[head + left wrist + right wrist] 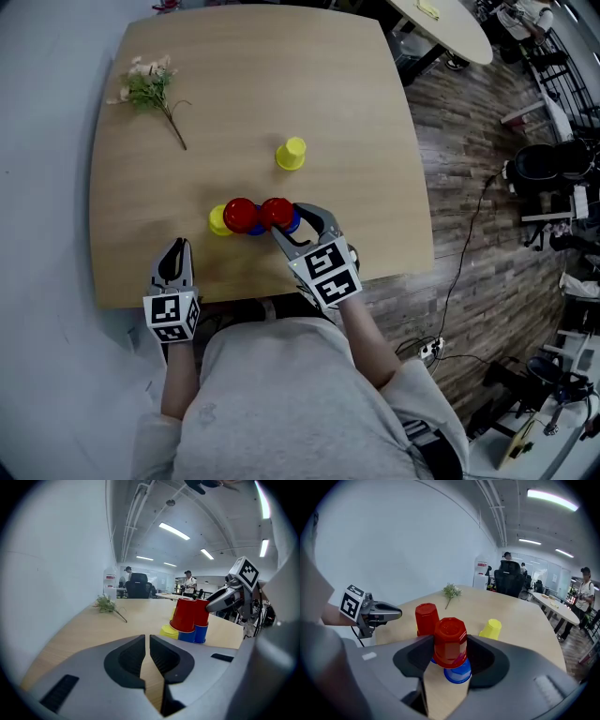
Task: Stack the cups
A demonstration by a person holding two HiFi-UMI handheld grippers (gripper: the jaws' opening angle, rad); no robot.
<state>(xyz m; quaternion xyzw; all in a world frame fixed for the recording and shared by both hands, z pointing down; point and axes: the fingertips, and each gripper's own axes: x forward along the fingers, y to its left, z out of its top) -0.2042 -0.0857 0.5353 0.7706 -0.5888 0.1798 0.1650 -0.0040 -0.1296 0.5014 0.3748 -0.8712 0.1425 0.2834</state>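
Observation:
My right gripper [287,219] is shut on an upside-down red cup [450,641] near the table's front edge. That cup sits over a blue cup [458,673]. A second red cup [426,618] stands just left of it on another blue cup [257,230]. A yellow cup [218,222] stands at the left of this cluster. Another yellow cup [291,154] stands alone farther back on the table. My left gripper [176,247] is shut and empty, at the front left, apart from the cups. Seen from the left gripper view, the cluster [190,618] is ahead to the right.
A sprig of flowers [150,89] lies at the far left of the wooden table [234,103]. The table's front edge [234,298] is right beside both grippers. Office chairs, other tables and people are in the background beyond the table.

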